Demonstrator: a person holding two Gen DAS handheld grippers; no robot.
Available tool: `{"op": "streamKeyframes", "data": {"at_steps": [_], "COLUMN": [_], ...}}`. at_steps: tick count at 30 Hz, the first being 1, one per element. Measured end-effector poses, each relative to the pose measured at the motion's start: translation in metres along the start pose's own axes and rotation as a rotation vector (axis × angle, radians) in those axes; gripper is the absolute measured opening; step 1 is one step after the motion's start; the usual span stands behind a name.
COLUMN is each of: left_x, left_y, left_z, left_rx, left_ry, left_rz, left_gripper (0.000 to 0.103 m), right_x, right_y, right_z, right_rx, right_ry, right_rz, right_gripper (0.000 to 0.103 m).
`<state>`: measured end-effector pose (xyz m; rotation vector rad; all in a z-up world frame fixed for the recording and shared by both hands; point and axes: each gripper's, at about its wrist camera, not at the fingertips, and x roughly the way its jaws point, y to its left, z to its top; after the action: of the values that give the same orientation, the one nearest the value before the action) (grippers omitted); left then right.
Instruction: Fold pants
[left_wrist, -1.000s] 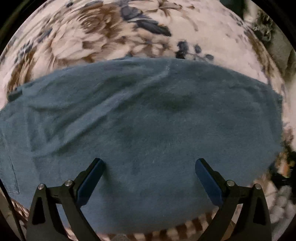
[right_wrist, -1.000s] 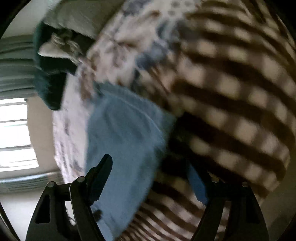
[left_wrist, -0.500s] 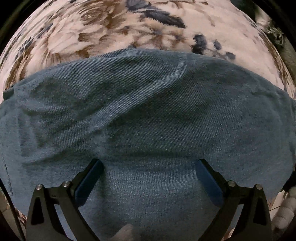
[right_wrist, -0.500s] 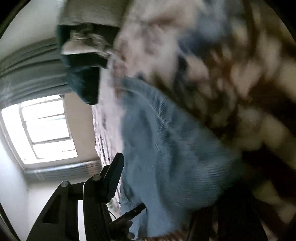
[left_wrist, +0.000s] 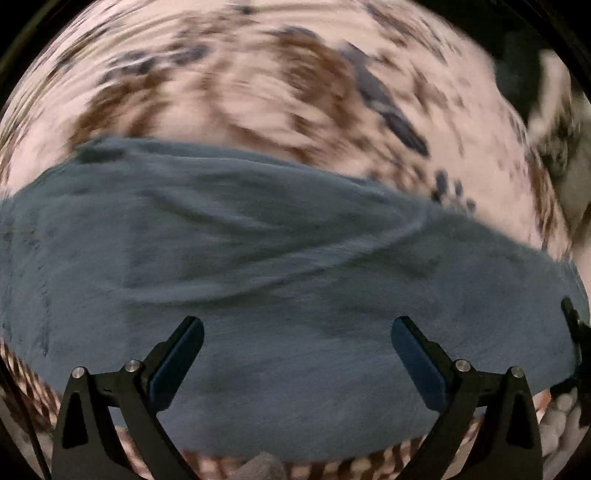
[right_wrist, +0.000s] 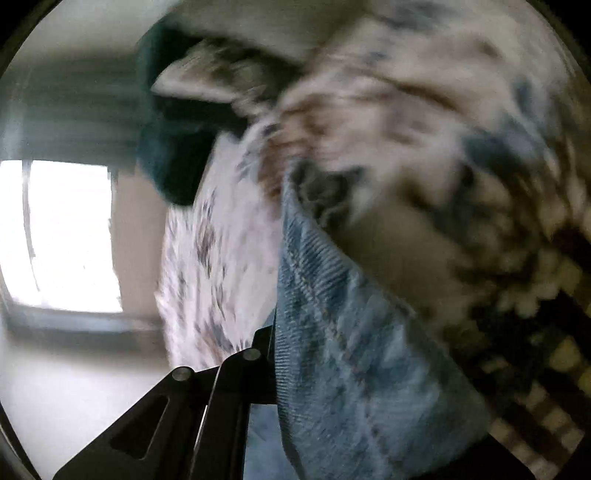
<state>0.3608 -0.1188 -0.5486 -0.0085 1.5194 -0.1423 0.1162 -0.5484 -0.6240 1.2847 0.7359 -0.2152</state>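
- Bed (left_wrist: 258, 74) under me has a pale floral cover, brown and blue-grey blooms, all a bit smeared with blur.
- Jeans (left_wrist: 280, 280) lie right on it, spread wide across my left view, a few soft creases.
- A brown-and-cream checked blanket (left_wrist: 369, 467) peeks out along the jeans' near edge.
- Far right corner there's a dark teal heap (right_wrist: 166, 162) on the bed, too blurry to name.

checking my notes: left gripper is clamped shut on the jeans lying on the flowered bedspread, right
Not quite. In the left wrist view the left gripper is open, its fingers spread wide above the jeans and pinching nothing. The jeans do lie on the flowered bedspread.
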Motion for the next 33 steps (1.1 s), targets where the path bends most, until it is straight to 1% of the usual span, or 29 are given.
{"op": "streamKeyframes", "data": {"at_steps": [1,2,4,5,7,9,10,11,12,13,14,16,17,19,20,21,23,24,25,26,27,28,29,31,32,33], "left_x": [-0.008,-0.017,-0.033,-0.037,-0.051,-0.059,-0.061,-0.063,-0.062,-0.064,-0.064,-0.066,-0.064,-0.062,-0.063,-0.064,-0.067,-0.068,-0.070,-0.071,-0.074,-0.076,-0.078,-0.078,-0.074,-0.069], "left_y": [0.012,0.026,0.054,0.071,0.101,0.132,0.145,0.163,0.181,0.201,0.219,0.255,0.265,0.291,0.301,0.309,0.318,0.320,0.320,0.319,0.316,0.311,0.302,0.287,0.276,0.266], "left_z": [-0.001,-0.002,-0.010,-0.021,-0.048,-0.060,-0.066,-0.070,-0.073,-0.077,-0.082,-0.093,-0.093,-0.096,-0.096,-0.095,-0.091,-0.089,-0.086,-0.082,-0.078,-0.073,-0.066,-0.054,-0.045,-0.037], "left_rx": [-0.019,-0.038,-0.067,-0.081,-0.113,-0.148,-0.164,-0.180,-0.198,-0.217,-0.234,-0.253,-0.261,-0.276,-0.281,-0.286,-0.287,-0.284,-0.283,-0.284,-0.282,-0.279,-0.270,-0.254,-0.245,-0.237], "left_ry": [-0.009,-0.020,-0.038,-0.046,-0.061,-0.070,-0.071,-0.070,-0.067,-0.064,-0.062,-0.055,-0.051,-0.048,-0.051,-0.059,-0.077,-0.084,-0.091,-0.097,-0.108,-0.117,-0.127,-0.130,-0.128,-0.111], "left_rz": [-0.002,-0.005,-0.006,-0.002,0.004,0.016,0.022,0.031,0.045,0.055,0.067,0.100,0.112,0.142,0.151,0.156,0.160,0.151,0.141,0.124,0.091,0.061,0.026,-0.030,-0.058,-0.089], "left_gripper": [0.103,0.103,0.103,0.103,0.103,0.103,0.103,0.103,0.103,0.103,0.103,0.103,0.103,0.103,0.103,0.103,0.103,0.103,0.103,0.103,0.103,0.103,0.103,0.103,0.103,0.103], "right_x": [0.001,0.006,0.014,0.021,0.045,0.065,0.083,0.096,0.111,0.118,0.136,0.163,0.180,0.205,0.222,0.229,0.243,0.244,0.244,0.236,0.228,0.218,0.205,0.183,0.166,0.152], "right_y": [0.019,0.048,0.086,0.108,0.159,0.191,0.210,0.223,0.234,0.239,0.252,0.265,0.271,0.273,0.268,0.266,0.266,0.267,0.269,0.271,0.270,0.269,0.269,0.264,0.260,0.255], "right_z": [-0.004,-0.012,-0.027,-0.038,-0.070,-0.108,-0.131,-0.161,-0.187,-0.217,-0.258,-0.314,-0.354,-0.399,-0.422,-0.434,-0.446,-0.447,-0.445,-0.437,-0.429,-0.417,-0.407,-0.385,-0.371,-0.360], "right_rx": [-0.045,-0.113,-0.205,-0.257,-0.373,-0.469,-0.526,-0.582,-0.632,-0.688,-0.757,-0.850,-0.930,-1.014,-1.048,-1.074,-1.109,-1.112,-1.104,-1.062,-1.005,-0.917,-0.846,-0.752,-0.707,-0.678], "right_ry": [0.005,0.012,0.020,0.027,0.048,0.074,0.098,0.128,0.148,0.168,0.201,0.252,0.281,0.327,0.353,0.348,0.351,0.361,0.385,0.447,0.508,0.571,0.601,0.635,0.628,0.612], "right_rz": [-0.017,-0.046,-0.076,-0.092,-0.126,-0.153,-0.171,-0.193,-0.222,-0.248,-0.278,-0.313,-0.340,-0.387,-0.437,-0.482,-0.551,-0.559,-0.549,-0.496,-0.443,-0.372,-0.311,-0.223,-0.206,-0.215], "right_gripper": [0.008,0.008,0.008,0.008,0.008,0.008,0.008,0.008,0.008,0.008,0.008,0.008,0.008,0.008,0.009,0.013,0.014,0.017,0.022,0.042,0.068,0.075,0.076,0.076,0.076,0.076]}}
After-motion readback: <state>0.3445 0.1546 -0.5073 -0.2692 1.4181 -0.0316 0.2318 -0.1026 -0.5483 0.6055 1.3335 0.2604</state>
